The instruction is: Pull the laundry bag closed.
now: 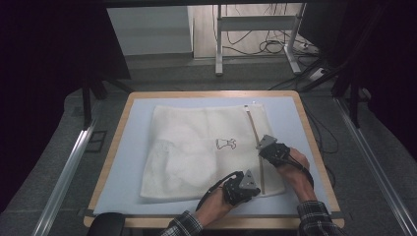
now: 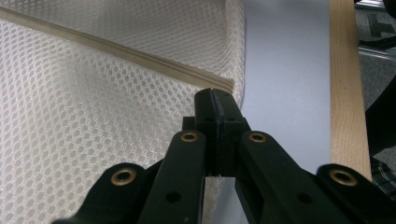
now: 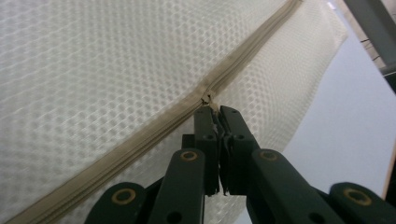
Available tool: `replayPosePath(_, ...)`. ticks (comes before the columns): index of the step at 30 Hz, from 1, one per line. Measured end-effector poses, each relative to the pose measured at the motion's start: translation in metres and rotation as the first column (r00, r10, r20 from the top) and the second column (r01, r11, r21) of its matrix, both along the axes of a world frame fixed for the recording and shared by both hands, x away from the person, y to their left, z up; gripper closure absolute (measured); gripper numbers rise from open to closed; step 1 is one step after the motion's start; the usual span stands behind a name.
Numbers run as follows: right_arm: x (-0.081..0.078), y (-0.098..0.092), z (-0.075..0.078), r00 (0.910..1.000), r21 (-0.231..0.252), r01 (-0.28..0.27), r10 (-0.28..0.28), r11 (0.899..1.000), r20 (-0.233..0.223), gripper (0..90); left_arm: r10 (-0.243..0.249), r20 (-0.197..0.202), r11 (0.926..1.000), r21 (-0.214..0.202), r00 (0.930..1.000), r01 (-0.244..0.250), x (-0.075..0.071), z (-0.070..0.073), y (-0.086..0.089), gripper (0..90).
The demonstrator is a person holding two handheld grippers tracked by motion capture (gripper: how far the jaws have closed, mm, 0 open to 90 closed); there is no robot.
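A: High view: a white mesh laundry bag (image 1: 206,150) lies flat on the pale mat of the table (image 1: 123,162), its beige zipper (image 1: 256,147) running along the bag's right side. Where are the tongs?

B: The left tongs (image 1: 250,189) sit at the near end of the zipper, by the bag's near right corner; the right tongs (image 1: 263,146) sit partway up the zipper.

A: Their state?

B: Left gripper view: the left tongs (image 2: 215,100) are pressed together, with mesh fabric caught between them just below the zipper's end (image 2: 224,85). Right gripper view: the right tongs (image 3: 216,113) are pressed together, pinching the small zipper pull (image 3: 208,99).
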State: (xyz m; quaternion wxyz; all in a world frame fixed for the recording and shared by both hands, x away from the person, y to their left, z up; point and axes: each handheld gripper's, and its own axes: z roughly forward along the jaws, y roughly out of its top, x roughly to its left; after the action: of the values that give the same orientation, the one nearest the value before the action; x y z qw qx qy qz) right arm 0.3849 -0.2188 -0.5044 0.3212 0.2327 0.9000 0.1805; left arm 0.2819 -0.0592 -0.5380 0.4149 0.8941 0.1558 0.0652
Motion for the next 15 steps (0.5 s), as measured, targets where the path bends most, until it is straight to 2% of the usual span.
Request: replayPosePath(15,0.018,0.004,0.003,0.9991,-0.008,0.026,-0.026,1.000,0.032,86.0,0.000,0.003,1.0000,0.001,1.0000,0.000,0.000,0.000,0.000,90.0)
